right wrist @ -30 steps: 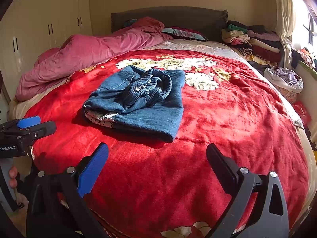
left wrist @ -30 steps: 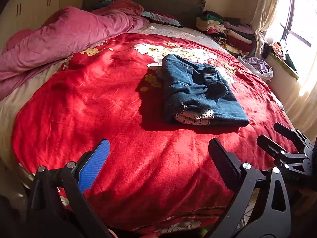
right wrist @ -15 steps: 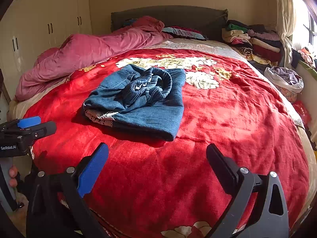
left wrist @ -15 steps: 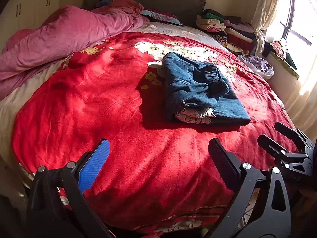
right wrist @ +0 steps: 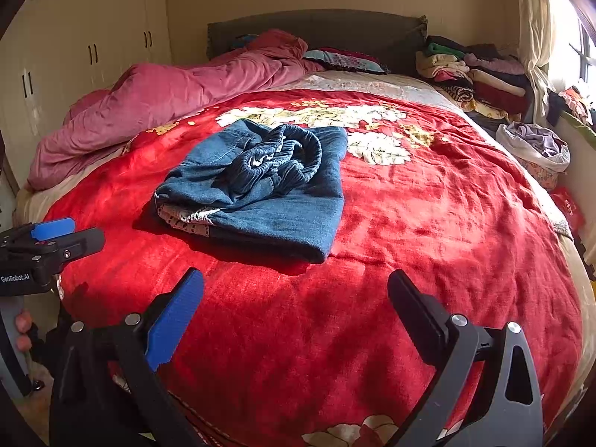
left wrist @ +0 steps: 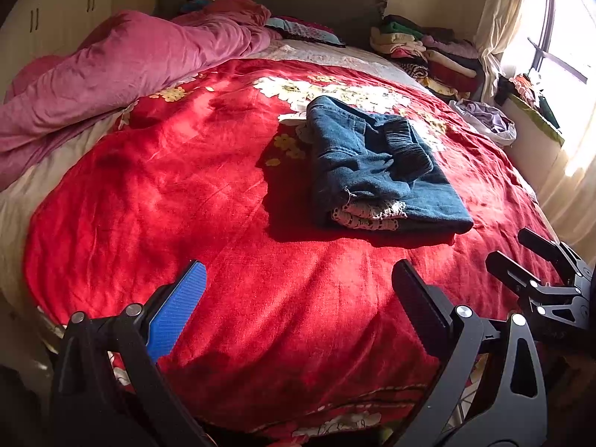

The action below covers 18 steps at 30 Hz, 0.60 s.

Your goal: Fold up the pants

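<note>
Nearest you, your left gripper [left wrist: 298, 290] and right gripper [right wrist: 296, 298] both hang released and empty over the foot of the red blanket [right wrist: 428, 223]. The pants [right wrist: 260, 186] lie folded at about 11 o'clock from the right gripper (1 o'clock from the left), well apart from both. Reach in again and a finger could snag the bunched waistband [right wrist: 287, 152] on top or the lace hem [left wrist: 367, 216], dragging the stack open on the plush pile.
</note>
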Each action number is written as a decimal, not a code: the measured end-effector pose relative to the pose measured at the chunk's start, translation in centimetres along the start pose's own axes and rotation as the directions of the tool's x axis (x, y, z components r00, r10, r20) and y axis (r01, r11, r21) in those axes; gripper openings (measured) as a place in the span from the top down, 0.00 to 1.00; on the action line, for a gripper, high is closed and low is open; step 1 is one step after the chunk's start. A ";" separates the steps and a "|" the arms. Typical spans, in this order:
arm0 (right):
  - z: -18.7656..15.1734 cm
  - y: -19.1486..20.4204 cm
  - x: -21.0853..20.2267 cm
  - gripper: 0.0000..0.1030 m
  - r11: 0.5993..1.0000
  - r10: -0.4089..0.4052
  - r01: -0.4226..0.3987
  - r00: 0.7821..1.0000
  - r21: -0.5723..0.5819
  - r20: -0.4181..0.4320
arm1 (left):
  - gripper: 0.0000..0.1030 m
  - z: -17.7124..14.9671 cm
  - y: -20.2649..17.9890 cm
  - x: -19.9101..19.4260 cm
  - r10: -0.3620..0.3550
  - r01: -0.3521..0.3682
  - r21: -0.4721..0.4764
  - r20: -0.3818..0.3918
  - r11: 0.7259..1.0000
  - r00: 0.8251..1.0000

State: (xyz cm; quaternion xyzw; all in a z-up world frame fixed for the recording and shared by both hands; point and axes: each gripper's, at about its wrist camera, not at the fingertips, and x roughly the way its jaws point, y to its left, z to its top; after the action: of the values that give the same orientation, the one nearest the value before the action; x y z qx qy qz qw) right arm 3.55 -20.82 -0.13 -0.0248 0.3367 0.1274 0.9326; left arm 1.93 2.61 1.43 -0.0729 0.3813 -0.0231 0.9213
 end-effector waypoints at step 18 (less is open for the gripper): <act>-0.1 -2.2 0.7 0.04 0.999 -0.044 0.045 0.999 0.031 -0.010 | 0.09 0.0 0.8 0.7 -0.022 0.021 -0.021 -0.022 1.000 1.000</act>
State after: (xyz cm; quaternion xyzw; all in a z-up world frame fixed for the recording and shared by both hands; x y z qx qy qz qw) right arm 4.58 -22.76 -0.75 -0.0182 0.3422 0.1013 0.9340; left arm 2.45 3.37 0.81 -0.0865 0.3911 -0.0298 0.9158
